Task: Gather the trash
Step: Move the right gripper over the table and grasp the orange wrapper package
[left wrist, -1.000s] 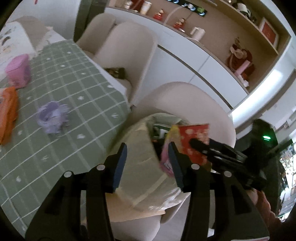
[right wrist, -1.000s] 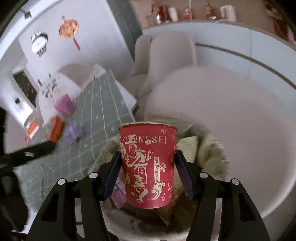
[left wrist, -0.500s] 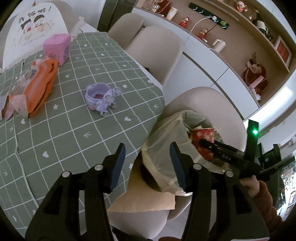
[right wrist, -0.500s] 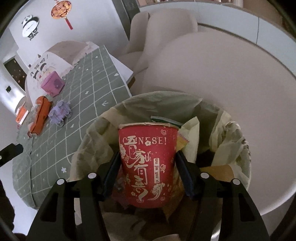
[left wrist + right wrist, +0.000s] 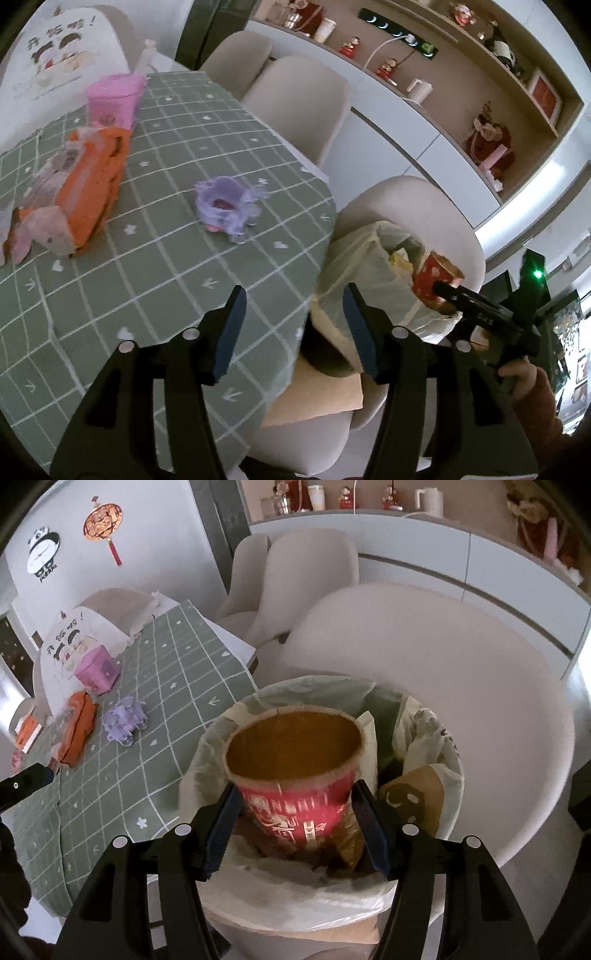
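Observation:
My right gripper [image 5: 297, 825] is shut on a red paper cup [image 5: 295, 775], tilted so its empty brown inside faces the camera, just over the trash bin [image 5: 424, 871] lined with a pale bag and full of wrappers. In the left wrist view the cup [image 5: 434, 275] and right gripper [image 5: 448, 290] sit over the same bin [image 5: 369, 266], which stands on a beige chair. My left gripper [image 5: 293, 332] is open and empty above the table's edge. A purple crumpled wrapper [image 5: 227, 206] lies on the green checked tablecloth [image 5: 147, 258].
An orange packet [image 5: 88, 192] and a pink box [image 5: 112, 98] lie at the table's far left. Beige chairs [image 5: 299, 107] stand behind the table. A white cabinet [image 5: 461, 576] with shelves of ornaments runs along the wall. A tan cushion [image 5: 317, 391] lies under the bin.
The right gripper has tipped the cup forward, so its open mouth now shows. The left gripper has pulled back and left, away from the bin, bringing more of the table into view.

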Tool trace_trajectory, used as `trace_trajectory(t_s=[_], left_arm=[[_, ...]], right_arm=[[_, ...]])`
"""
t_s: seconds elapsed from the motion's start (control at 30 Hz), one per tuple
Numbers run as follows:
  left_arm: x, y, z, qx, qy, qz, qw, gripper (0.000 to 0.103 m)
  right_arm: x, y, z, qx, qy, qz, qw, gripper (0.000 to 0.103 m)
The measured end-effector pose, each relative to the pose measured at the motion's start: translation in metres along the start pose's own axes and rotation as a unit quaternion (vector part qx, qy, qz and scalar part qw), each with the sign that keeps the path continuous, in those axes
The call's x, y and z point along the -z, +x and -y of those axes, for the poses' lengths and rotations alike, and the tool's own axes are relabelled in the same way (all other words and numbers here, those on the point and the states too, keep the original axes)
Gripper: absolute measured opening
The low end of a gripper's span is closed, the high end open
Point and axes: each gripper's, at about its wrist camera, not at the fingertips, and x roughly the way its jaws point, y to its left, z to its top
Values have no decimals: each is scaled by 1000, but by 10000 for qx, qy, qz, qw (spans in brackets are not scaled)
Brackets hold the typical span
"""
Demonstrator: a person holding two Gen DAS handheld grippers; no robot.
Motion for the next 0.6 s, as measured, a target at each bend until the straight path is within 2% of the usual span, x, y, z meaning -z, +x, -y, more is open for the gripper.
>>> trace_trajectory(t_s=[0.13,0.2,0.27,0.43,0.6], left_arm=[[3,-9,-29,-19,-190,-15,9998,52],[4,-15,-45,-59,-273,-21,9996,52],[5,-22,-61,-107,-356,17,9993,52],[8,-37,-100,-328,-644,204,9972,52],[9,-59,-149,-678,-1033,510,9910,52]], right_arm=[[2,3,-12,306,-20,-173,9994,59],[2,6,-18,637,-51,-302,9975,59],[2,0,-21,743,-18,-152,9971,59],[-1,-20,-43,336,-109,335,9988,59],[-6,-27,-86,-75,-397,528,9978,59]])
